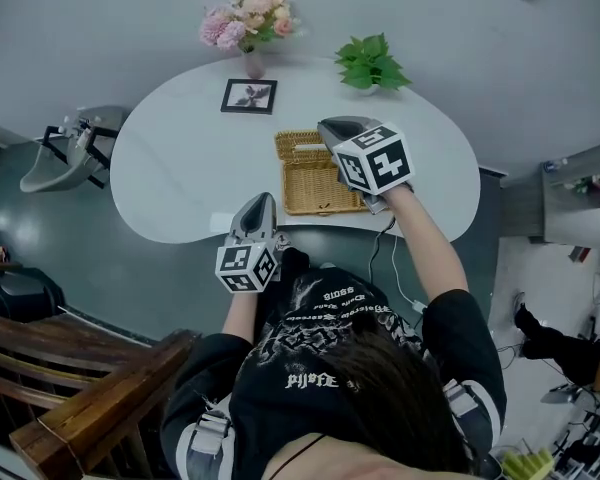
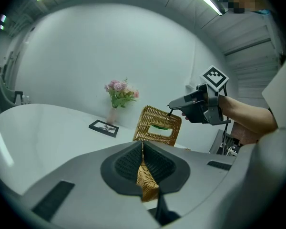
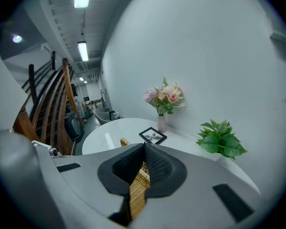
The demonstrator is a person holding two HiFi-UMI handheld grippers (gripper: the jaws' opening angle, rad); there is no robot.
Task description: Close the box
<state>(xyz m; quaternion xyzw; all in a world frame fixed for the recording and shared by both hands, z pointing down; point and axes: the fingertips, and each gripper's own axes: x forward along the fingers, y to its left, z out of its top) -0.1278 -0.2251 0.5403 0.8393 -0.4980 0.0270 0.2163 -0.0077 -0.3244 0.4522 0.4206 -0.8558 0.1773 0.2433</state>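
Head view — box half hidden | left gripper, right gripper: fingers clamp its wicker

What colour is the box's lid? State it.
The lid is golden-tan woven wicker, clearest in the left gripper view.

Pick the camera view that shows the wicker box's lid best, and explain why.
The left gripper view: the raised lid shows nearly whole, face-on, the right gripper pinching its top corner. The head view shows it foreshortened from above, partly under that gripper. The right gripper view shows only a wicker strip between its jaws.
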